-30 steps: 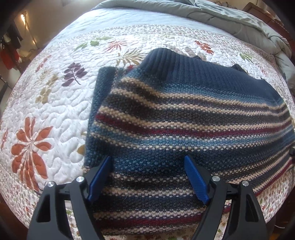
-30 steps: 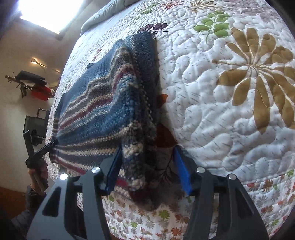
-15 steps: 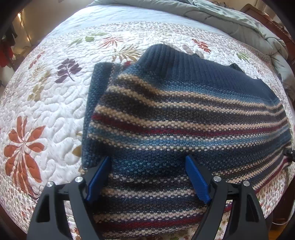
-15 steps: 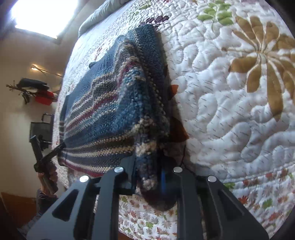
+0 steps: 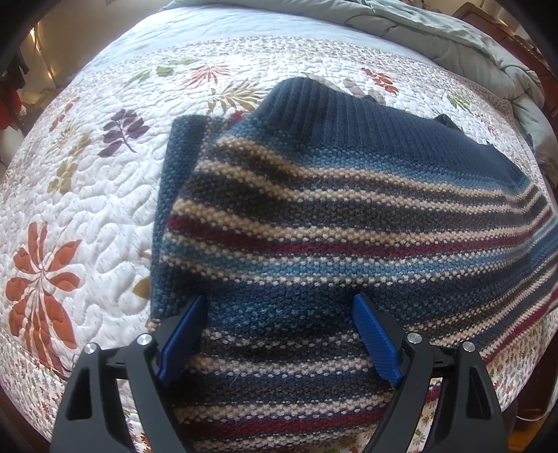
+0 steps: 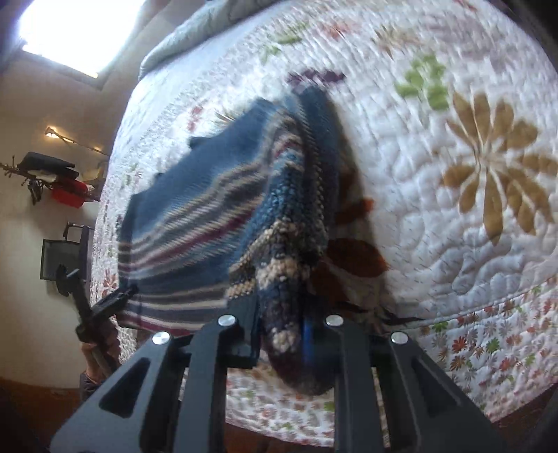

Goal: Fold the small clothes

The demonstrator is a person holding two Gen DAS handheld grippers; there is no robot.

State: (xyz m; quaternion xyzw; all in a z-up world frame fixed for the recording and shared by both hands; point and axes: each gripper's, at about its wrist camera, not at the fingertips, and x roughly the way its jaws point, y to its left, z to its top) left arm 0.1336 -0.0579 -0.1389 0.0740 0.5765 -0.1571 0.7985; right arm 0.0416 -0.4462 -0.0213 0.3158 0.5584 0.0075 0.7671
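A striped knit sweater (image 5: 348,223) lies on a white quilt with leaf prints (image 5: 87,195), near the bed's edge. Its near right corner is bunched between the pads of the right gripper (image 6: 282,334), whose jaws have just been closing and now pinch the knit, raised off the quilt. The left gripper (image 5: 279,334) hovers over the sweater's opposite end, jaws spread wide, nothing gripped. A grey comforter (image 5: 436,31) lies heaped beyond.

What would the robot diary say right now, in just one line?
step: lifting corner | right tongs: just closed, pinching striped sweater corner | left tongs: open over sweater, not gripping | surface: floral quilt
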